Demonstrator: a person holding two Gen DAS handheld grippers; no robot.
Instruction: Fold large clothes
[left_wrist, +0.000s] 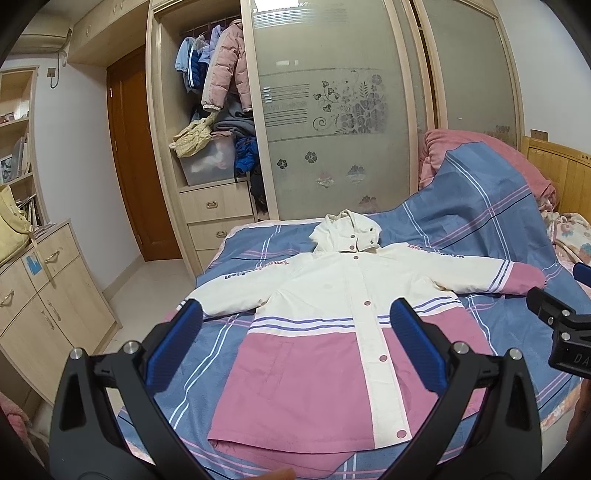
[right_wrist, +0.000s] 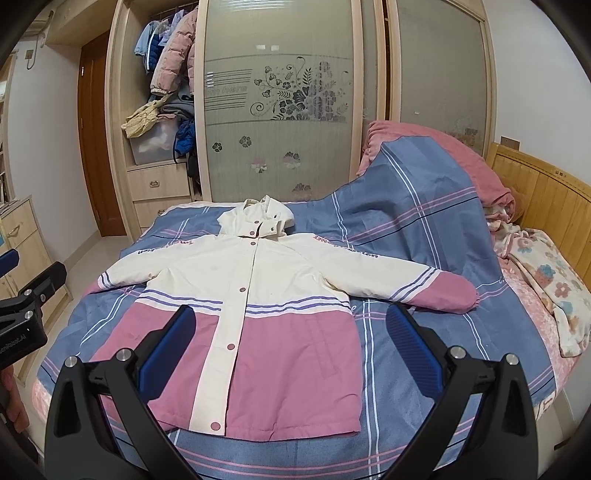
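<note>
A hooded jacket (left_wrist: 325, 295), cream on top and pink below with snap buttons, lies flat and face up on the bed, sleeves spread out; it also shows in the right wrist view (right_wrist: 266, 295). My left gripper (left_wrist: 295, 321) is open and empty, hovering above the jacket's lower half, near its left side. My right gripper (right_wrist: 291, 328) is open and empty, above the jacket's lower right part. The right gripper's body shows at the right edge of the left wrist view (left_wrist: 565, 328); the left gripper's body shows at the left edge of the right wrist view (right_wrist: 26, 310).
The bed (right_wrist: 406, 369) has a blue plaid sheet. A heaped blue and pink quilt (right_wrist: 424, 184) lies at the back right, with a floral blanket (right_wrist: 554, 288) and wooden headboard (right_wrist: 546, 199). A wardrobe (left_wrist: 325, 110) stands behind, a cabinet (left_wrist: 48, 295) at left.
</note>
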